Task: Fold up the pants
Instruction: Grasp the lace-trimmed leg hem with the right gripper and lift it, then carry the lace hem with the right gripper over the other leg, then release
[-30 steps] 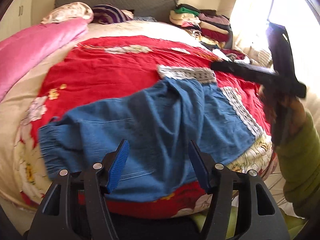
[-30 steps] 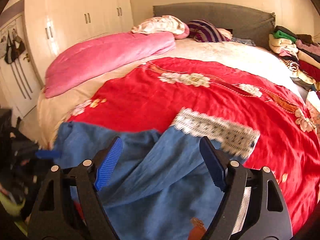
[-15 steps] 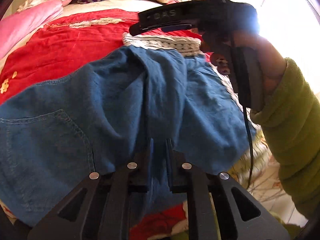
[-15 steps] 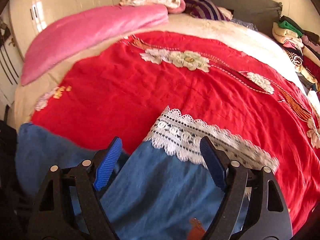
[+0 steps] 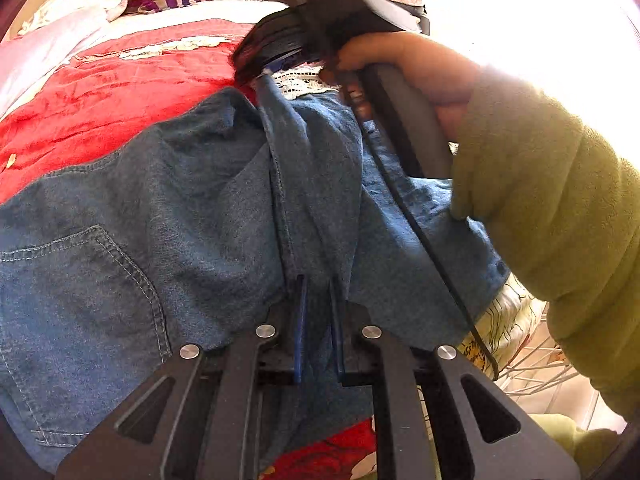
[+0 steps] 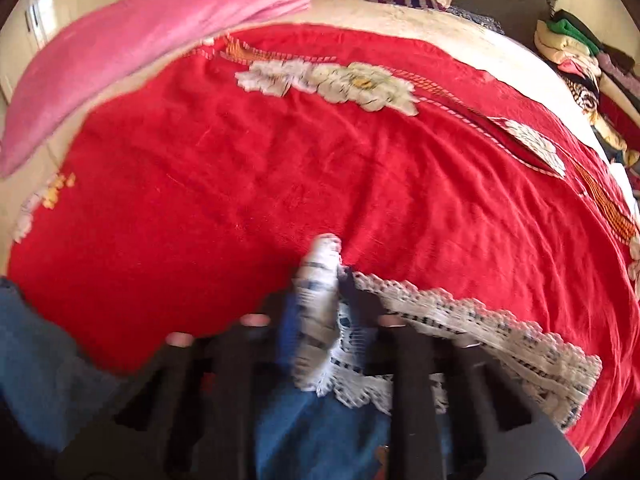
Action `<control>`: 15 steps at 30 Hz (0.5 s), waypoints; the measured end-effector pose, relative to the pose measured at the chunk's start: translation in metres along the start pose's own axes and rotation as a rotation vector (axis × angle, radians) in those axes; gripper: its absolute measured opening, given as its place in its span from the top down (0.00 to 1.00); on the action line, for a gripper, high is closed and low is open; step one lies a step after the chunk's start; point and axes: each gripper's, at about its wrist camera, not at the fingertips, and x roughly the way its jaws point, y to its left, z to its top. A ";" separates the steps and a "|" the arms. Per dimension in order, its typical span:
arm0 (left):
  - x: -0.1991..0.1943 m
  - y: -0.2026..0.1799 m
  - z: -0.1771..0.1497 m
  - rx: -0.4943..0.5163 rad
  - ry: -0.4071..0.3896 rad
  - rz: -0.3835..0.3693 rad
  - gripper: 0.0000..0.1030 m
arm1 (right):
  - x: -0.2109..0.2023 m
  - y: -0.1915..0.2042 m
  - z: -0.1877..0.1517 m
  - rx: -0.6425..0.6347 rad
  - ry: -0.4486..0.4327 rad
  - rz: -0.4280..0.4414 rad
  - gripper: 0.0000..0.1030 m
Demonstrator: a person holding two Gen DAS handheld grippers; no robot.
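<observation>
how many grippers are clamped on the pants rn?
2. Left gripper pinches a denim fold of the pants near the waist end. Right gripper, jaws just closed, pinches the lace hem at the leg end.

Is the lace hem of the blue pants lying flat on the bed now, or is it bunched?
Partly bunched: the right gripper pinches the lace hem into a raised tuft, while the rest lies flat on the red bedspread.
</observation>
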 end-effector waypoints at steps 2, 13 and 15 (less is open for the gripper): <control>-0.004 0.001 -0.002 0.003 -0.003 -0.008 0.88 | -0.016 -0.009 -0.004 0.017 -0.037 0.001 0.95; -0.006 -0.013 0.003 0.028 -0.070 0.039 0.71 | -0.122 -0.080 -0.053 0.198 -0.208 0.036 0.95; -0.006 -0.015 0.005 0.045 -0.089 0.073 0.71 | -0.140 -0.089 -0.068 0.235 -0.227 0.049 0.95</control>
